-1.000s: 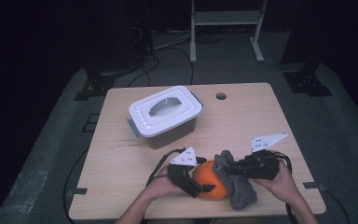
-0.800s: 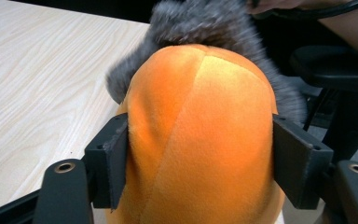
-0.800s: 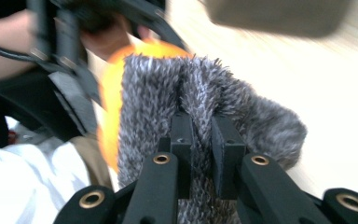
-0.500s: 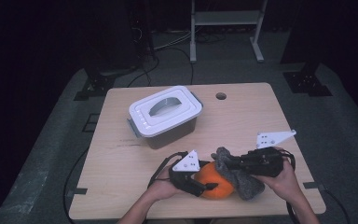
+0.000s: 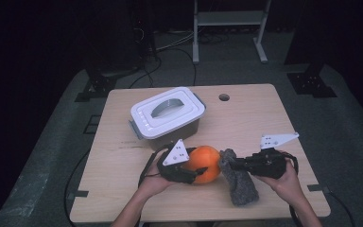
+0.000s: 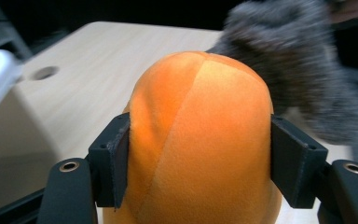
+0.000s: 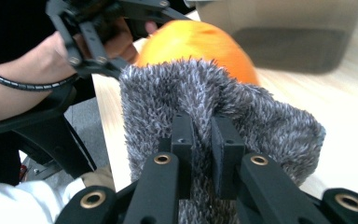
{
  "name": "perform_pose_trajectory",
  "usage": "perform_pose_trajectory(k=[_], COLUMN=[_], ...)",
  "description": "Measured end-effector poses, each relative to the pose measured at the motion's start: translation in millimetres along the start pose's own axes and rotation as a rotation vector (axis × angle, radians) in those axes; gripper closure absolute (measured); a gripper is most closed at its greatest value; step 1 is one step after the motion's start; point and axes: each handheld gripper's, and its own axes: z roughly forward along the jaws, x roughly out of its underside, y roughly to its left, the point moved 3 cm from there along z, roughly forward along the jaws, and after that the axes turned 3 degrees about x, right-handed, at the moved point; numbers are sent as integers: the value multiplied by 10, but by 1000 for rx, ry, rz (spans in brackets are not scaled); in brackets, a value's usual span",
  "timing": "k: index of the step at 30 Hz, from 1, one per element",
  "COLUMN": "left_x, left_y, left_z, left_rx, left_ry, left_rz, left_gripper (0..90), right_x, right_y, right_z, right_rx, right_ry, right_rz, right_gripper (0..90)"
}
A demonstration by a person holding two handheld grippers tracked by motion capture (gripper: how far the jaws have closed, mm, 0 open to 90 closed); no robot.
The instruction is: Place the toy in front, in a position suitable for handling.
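Left gripper in the high view is clamped on the orange plush ball, near the table's front edge, just in front of the lidded white bin. Right gripper pinches the grey fuzzy cloth, which hangs to the tabletop and touches the ball's right side.

Left gripper view: both jaws press the ball's flanks, denting the plush; cloth blurred behind it.

Right gripper view: jaws nearly together on a fold of cloth, ball beyond it.

Judgement: step in hand is wiping or wrapping the ball with the cloth. Next move calls for drawing the cloth over the ball while the left grip holds steady.

Hard to tell: the ball's underside is hidden, so whether it rests on the table is unclear; the bin's contents are covered by the lid.
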Motion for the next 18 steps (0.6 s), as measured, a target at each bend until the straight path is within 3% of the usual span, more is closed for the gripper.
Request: perform_pose_trajectory(k=[2,5,11,13,18], left_x=[22,73,26,25,-2], left_y=[-13,-83,-199,-223,-344], left_z=[38,163,239,237,278], left_rx=[-19,3,20,72,192], left_ry=[28,66,47,20,13], left_rz=[-2,-5,-18,-38,-31], left_gripper=[308,291,205,206,174], right_x=[-35,-50,59,85,208], right_y=[41,74,-20,-80,-251], right_z=[42,106,225,184,90], right_rx=[3,13,39,61,101], right_ry=[-12,-16,23,23,37], right_rz=[-10,-6,29,50,122], right_gripper=[805,804,804,803,799])
